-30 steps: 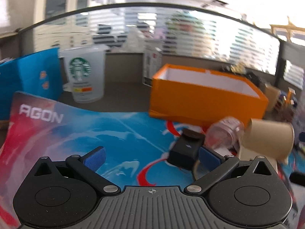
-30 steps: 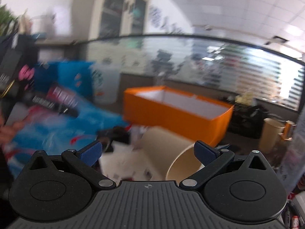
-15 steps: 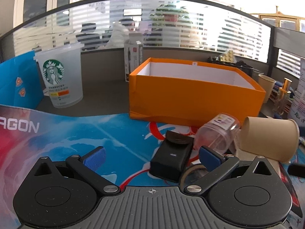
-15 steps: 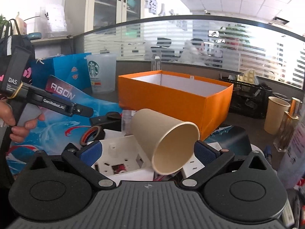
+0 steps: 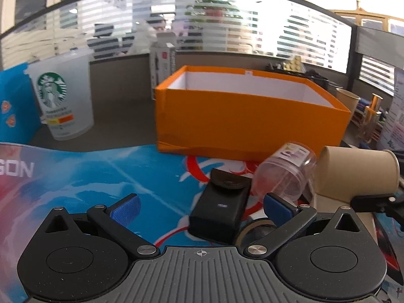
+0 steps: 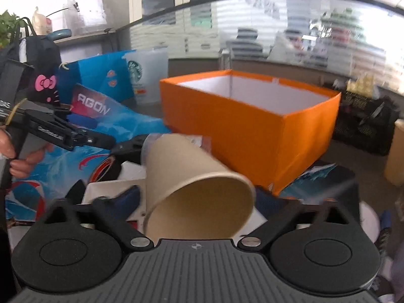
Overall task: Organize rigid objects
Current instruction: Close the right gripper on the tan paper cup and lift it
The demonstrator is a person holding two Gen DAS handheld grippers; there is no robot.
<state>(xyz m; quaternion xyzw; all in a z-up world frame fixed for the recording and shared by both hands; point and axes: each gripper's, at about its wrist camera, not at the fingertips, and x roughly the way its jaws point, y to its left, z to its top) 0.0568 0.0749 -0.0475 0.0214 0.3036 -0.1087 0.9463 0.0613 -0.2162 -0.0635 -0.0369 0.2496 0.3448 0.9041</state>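
An open orange box with a white inside stands behind the clutter; it also shows in the right wrist view. A black case lies on the mat between my left gripper's open fingers. A clear plastic jar lies tilted beside it. A brown paper cup lies on its side, mouth toward the camera, between my right gripper's open fingers; it also shows in the left wrist view. Whether the pads touch the cup is blurred.
A Starbucks cup and a blue bag stand at the left. A colourful AGON mat covers the table. A white plastic part and a tape roll lie under the cup. Desk clutter stands right of the box.
Both grippers have moved closer to the objects. The paper cup now sits deeper between the right fingers, and the black case deeper between the left fingers.
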